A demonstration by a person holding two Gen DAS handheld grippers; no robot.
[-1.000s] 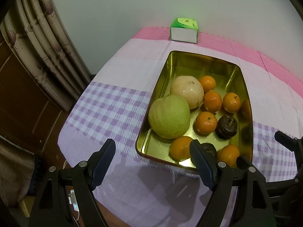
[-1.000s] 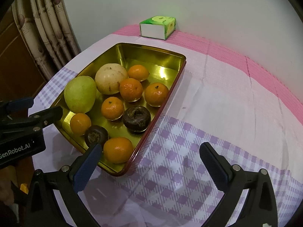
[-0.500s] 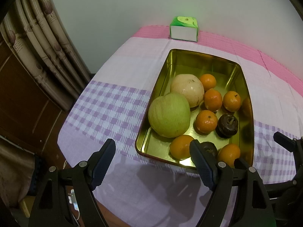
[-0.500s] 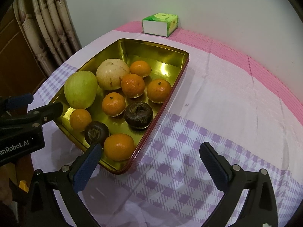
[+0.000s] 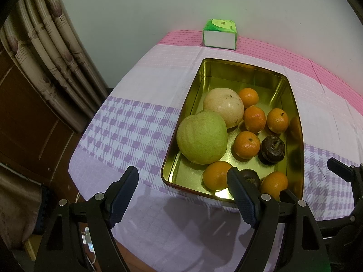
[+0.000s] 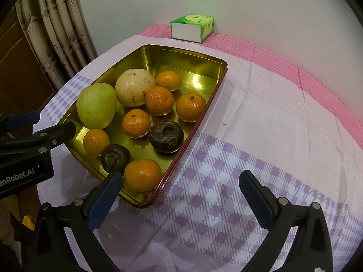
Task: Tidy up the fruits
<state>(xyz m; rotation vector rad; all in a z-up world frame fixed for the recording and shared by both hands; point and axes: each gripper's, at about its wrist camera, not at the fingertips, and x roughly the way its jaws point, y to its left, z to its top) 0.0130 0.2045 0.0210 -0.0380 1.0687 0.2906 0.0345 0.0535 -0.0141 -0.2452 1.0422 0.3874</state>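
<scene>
So all the fruit sits inside the gold tin [image 6: 211,68] on the bench [image 6: 261,117]: a green pear-ish fruit [image 6: 96,106] and a pale round one [image 6: 133,87] along the left wall, six mandarins [image 6: 158,100] scattered through the middle and near end, plus two dark mangosteens [image 6: 166,136]. Nothing is loose on the cloth, as far as either view shows. A green tissue box [image 6: 192,28] sits well apart at the back by the wall.

Both grippers hover at the tin's near end. The left gripper [image 5: 182,189] has its jaws spread wide with nothing between them, and the right gripper [image 6: 179,192] is the same.

Honestly this fits two readings: fruit gathered into the tin and done, or a mixed tin waiting to be sorted by kind. I can't tell which.

If anything does get picked, my take is to come straight down over one fruit, since they're packed touching and a slanted approach would shove neighbours around. Squeeze the mandarins gently; they probably bruise easily. The big ones look too wide for a casual pinch, though the fisheye makes that hard to judge.
</scene>
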